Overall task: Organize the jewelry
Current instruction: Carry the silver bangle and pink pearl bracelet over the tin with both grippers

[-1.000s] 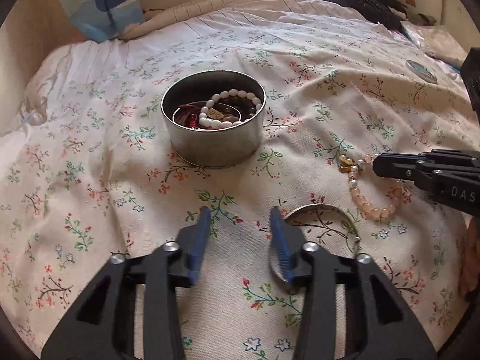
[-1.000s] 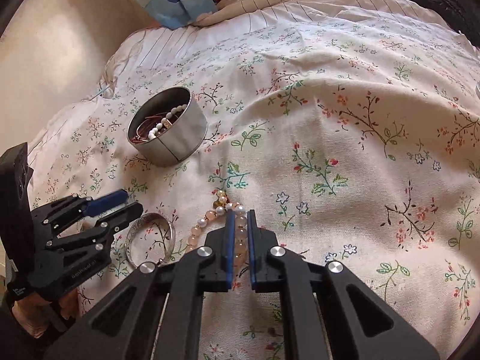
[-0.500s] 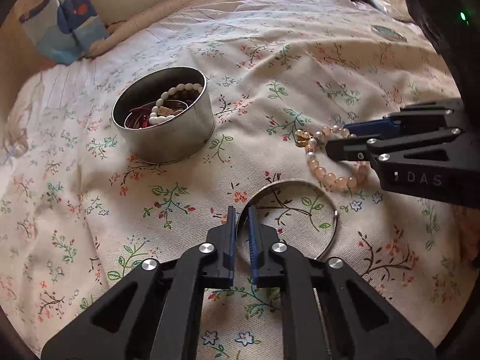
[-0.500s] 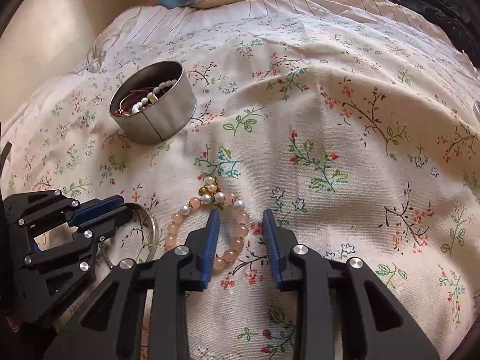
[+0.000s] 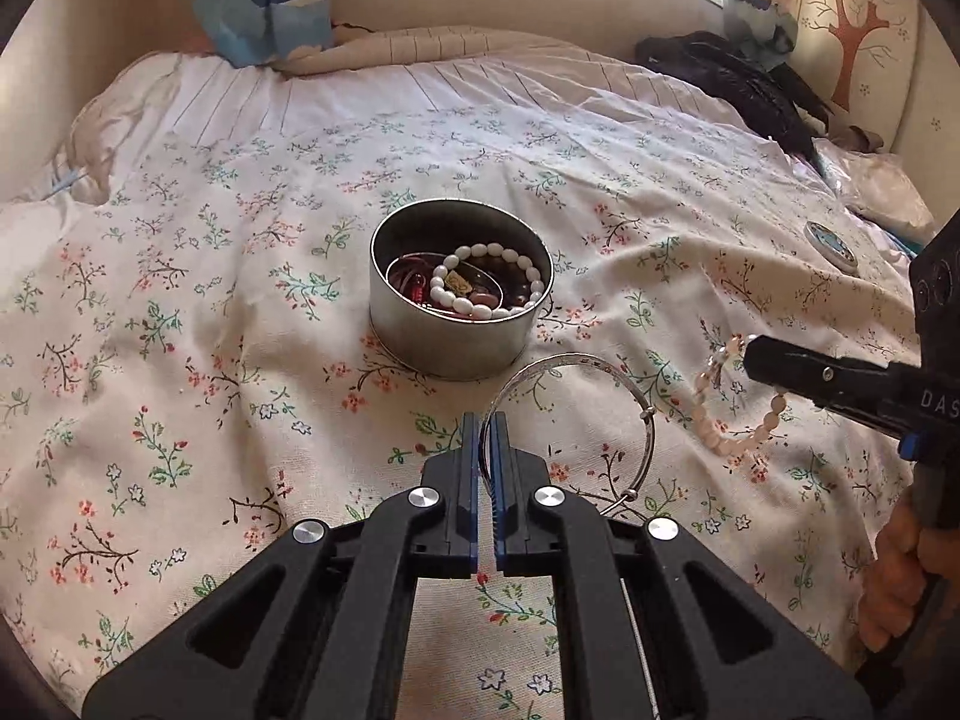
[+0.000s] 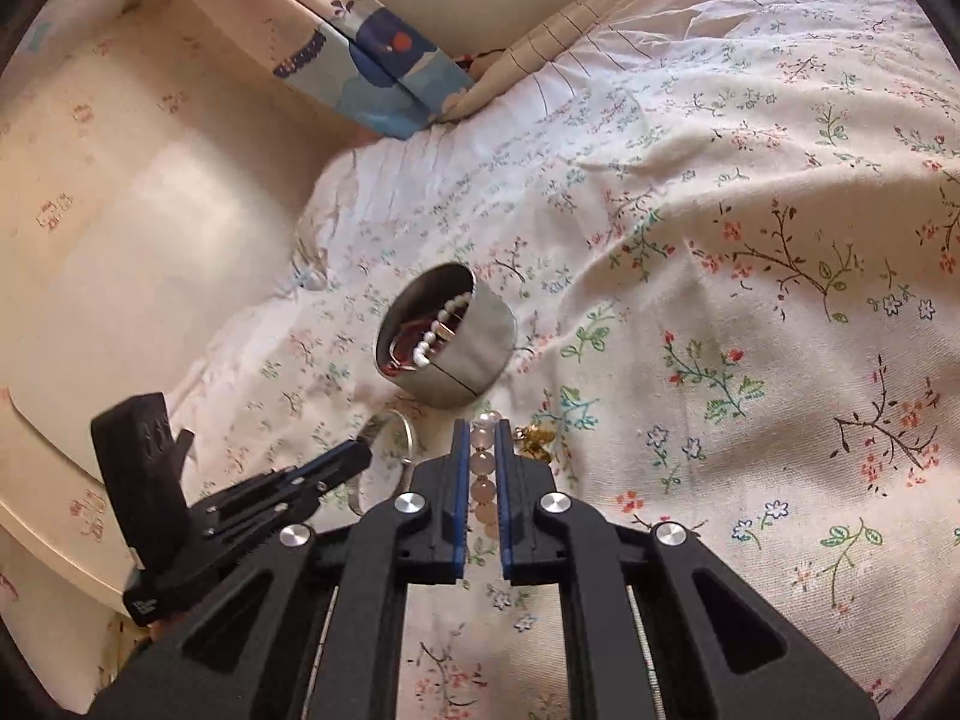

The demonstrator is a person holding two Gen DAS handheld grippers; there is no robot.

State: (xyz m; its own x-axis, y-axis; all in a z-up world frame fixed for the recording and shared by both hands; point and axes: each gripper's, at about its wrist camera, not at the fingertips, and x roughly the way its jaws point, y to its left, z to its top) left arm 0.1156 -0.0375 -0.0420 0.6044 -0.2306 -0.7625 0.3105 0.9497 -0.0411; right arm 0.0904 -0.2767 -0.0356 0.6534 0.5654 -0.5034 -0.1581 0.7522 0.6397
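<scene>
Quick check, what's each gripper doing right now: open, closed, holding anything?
Left gripper: shut on the silver bangle, gripped at its rim.
Right gripper: shut on the pink bead bracelet, beads between its fingers.

Left wrist view: low over the floral bedspread (image 5: 240, 300), facing the headboard wall, round tin (image 5: 459, 324) close ahead. Right wrist view: higher, tilted, angled leftward. Shared: tin (image 6: 447, 354), bedspread (image 6: 750, 240), blue pillow (image 5: 264, 0) (image 6: 372, 78).

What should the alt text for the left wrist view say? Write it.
The left gripper is shut on a silver bangle lifted beside a round tin of jewelry on a floral bedspread. The right gripper holds a pink bead bracelet.
</scene>
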